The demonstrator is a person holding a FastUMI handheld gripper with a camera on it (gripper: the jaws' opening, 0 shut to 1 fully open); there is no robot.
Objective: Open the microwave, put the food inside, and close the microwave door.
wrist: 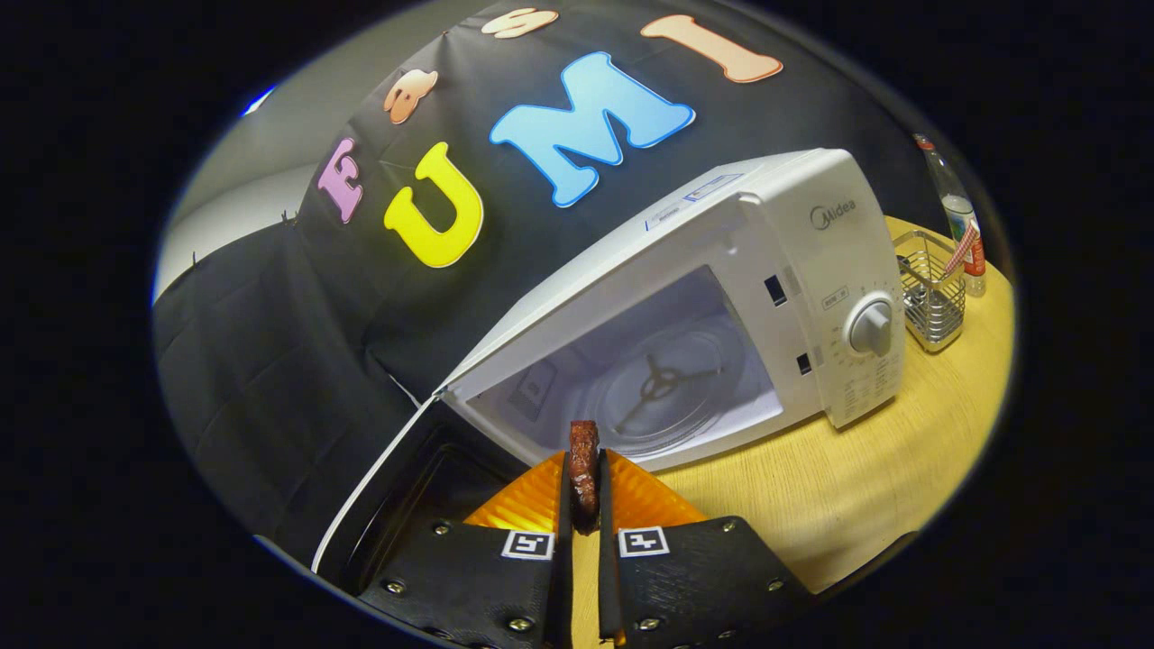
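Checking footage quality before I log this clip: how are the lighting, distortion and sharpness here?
Gripper view: strong fisheye bend, so the open microwave and wooden table look tilted and curved; lighting even, cavity bright, turntable readable; soft glare on the microwave top; the piece of food clamped in the hand-held gripper is slightly soft; wire basket and bottle stay sharp.

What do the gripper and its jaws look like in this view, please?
The gripper has two flat, textured black plates fixed with small silver screws. Each plate carries a square black-and-white marker near its inner edge. Ahead of them the jaws are ribbed, tapering wedges. No cables or sleeve are visible.
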